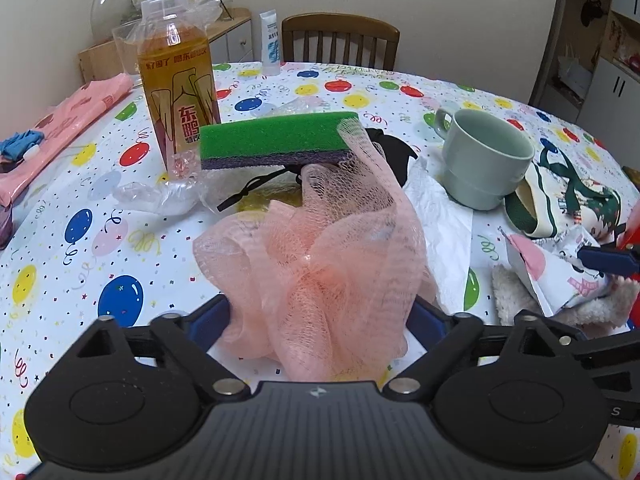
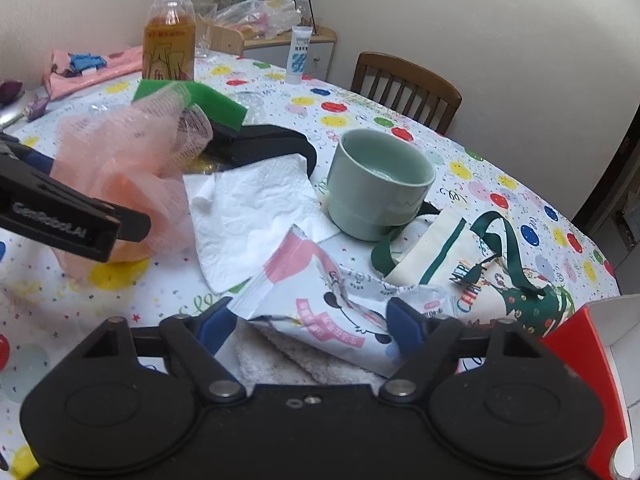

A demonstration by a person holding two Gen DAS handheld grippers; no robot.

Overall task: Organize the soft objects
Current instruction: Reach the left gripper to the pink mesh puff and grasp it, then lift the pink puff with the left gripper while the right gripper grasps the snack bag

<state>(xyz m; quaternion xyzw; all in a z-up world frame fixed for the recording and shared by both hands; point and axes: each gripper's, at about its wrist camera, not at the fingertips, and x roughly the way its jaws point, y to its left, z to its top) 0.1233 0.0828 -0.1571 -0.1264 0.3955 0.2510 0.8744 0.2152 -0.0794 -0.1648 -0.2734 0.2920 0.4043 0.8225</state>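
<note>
left tongs [image 1: 320,316] apart, astride fluffy pink mesh bath pouf [image 1: 316,256] on balloon-print worktop [image 1: 120,240], contact unclear. right tongs [image 2: 310,322] apart over crumpled white-pink plastic packet [image 2: 320,308] atop cream fleecy cloth [image 2: 280,356].

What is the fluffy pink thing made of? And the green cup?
The pink puff looks like thin plastic netting, gathered in ruffles; you can see the tiny holes. The green cup looks like glazed ceramic: thick walls, smooth and a bit shiny. I can't be fully sure of either.
</note>
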